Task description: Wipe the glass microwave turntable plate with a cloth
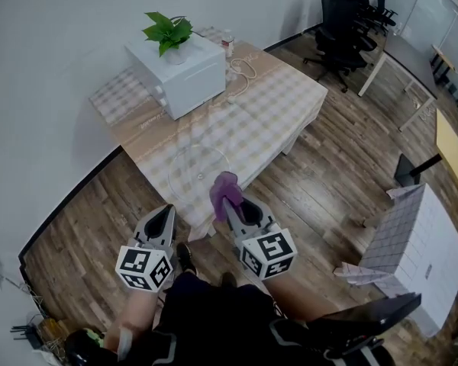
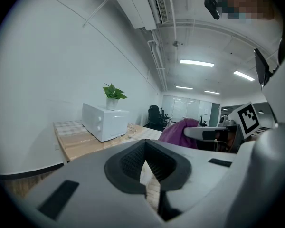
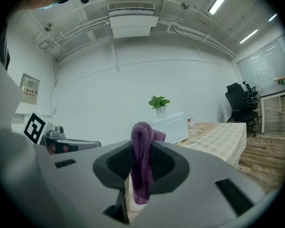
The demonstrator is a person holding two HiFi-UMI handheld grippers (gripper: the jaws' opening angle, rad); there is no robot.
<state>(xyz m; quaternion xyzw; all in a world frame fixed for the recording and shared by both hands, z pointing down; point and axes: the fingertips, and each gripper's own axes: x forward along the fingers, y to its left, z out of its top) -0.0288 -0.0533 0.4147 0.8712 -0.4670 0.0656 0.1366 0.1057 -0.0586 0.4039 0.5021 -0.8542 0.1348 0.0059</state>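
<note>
The clear glass turntable plate [image 1: 195, 170] lies flat on the checked tablecloth [image 1: 275, 109], near the table's front corner. My right gripper [image 1: 227, 198] hovers at the plate's near right rim, shut on a purple cloth [image 1: 225, 185] that hangs bunched between its jaws [image 3: 142, 148]. My left gripper [image 1: 166, 216] sits lower left of the plate, off the table's edge, jaws together with nothing held. In the left gripper view the cloth [image 2: 178, 132] and the right gripper [image 2: 211, 134] show at the right. The plate is hidden in both gripper views.
A white microwave [image 1: 179, 71] with a potted plant [image 1: 168, 30] on top stands at the table's back, with a white cable [image 1: 243, 73] beside it. Black office chairs [image 1: 343, 21] stand far right, and a white gridded box [image 1: 416, 254] is on the wood floor.
</note>
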